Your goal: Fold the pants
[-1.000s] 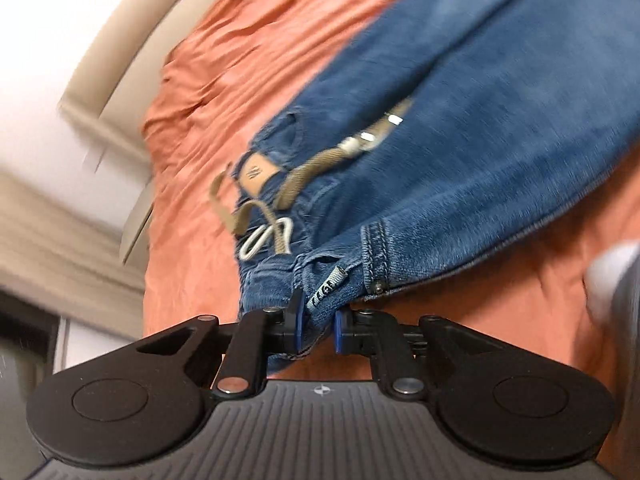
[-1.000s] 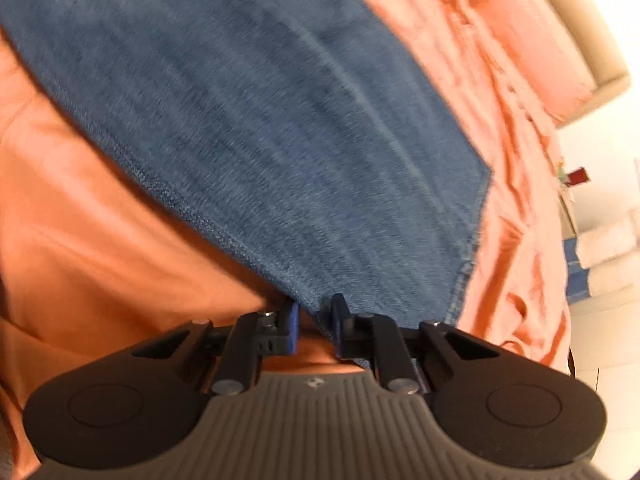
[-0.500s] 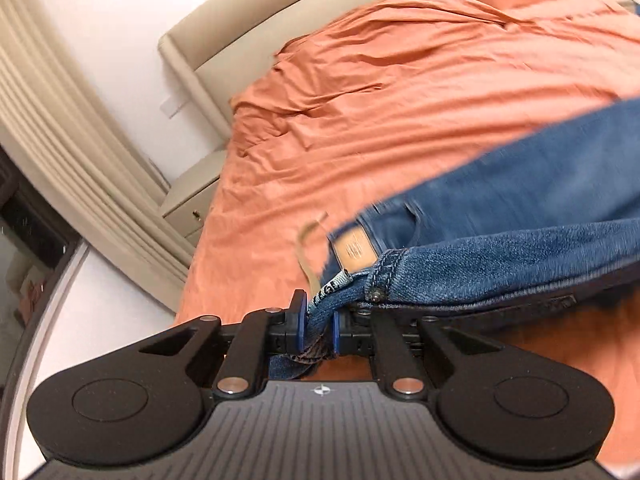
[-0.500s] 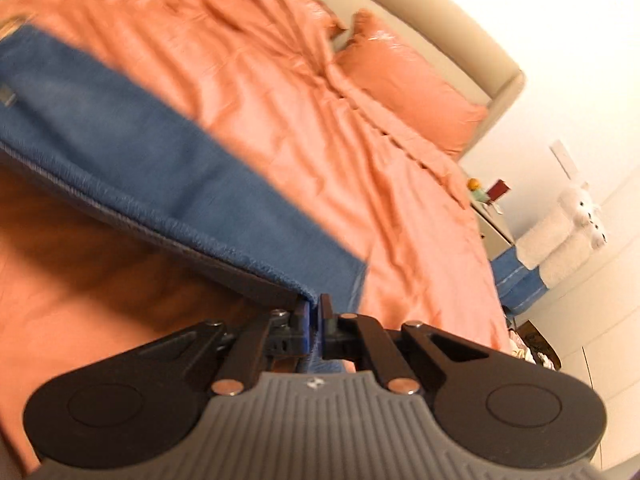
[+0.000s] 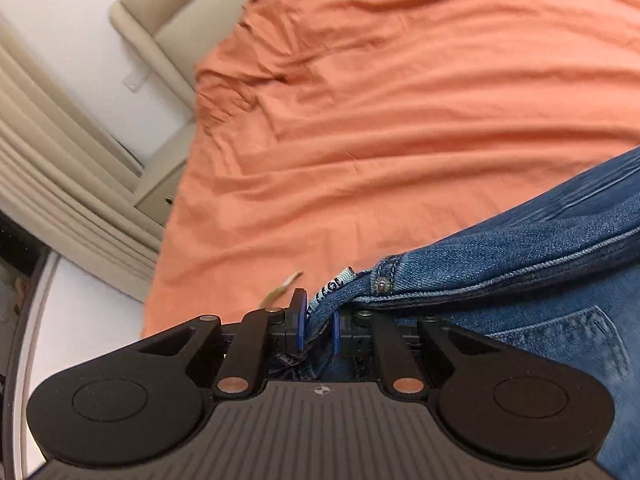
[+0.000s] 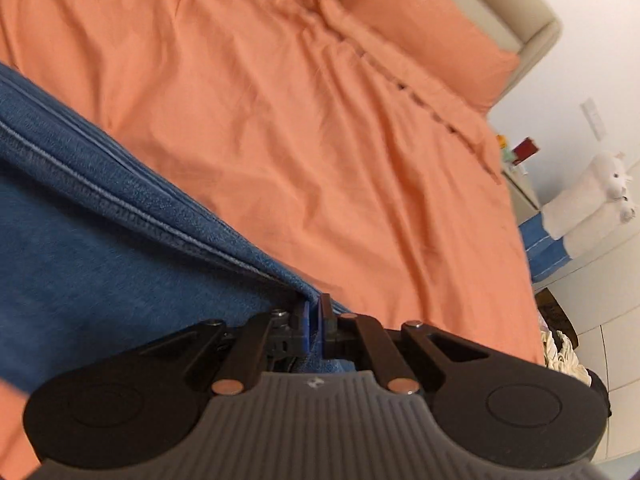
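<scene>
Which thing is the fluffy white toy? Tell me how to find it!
Start at the big bed with the orange sheet and go to its orange pillow. Past the bedside stand beyond it, by the white wall, the white plush toy lies on blue and white bedding. It is the only fluffy white thing with a little face.

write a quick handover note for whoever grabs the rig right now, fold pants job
Left hand-held gripper: shut on the jeans at the waistband corner, beside the rivet and small label.
Right hand-held gripper: shut on the jeans at the far end, pinching the doubled edge.
Jeans: stretched between the two grippers over the orange bedspread, legs apparently doubled lengthwise; whether they touch the bed cannot be told.
Done: both ends gripped.
Left: probably lay the jeans flat on the bedspread, then bring the leg end to the waistband and smooth.
</scene>
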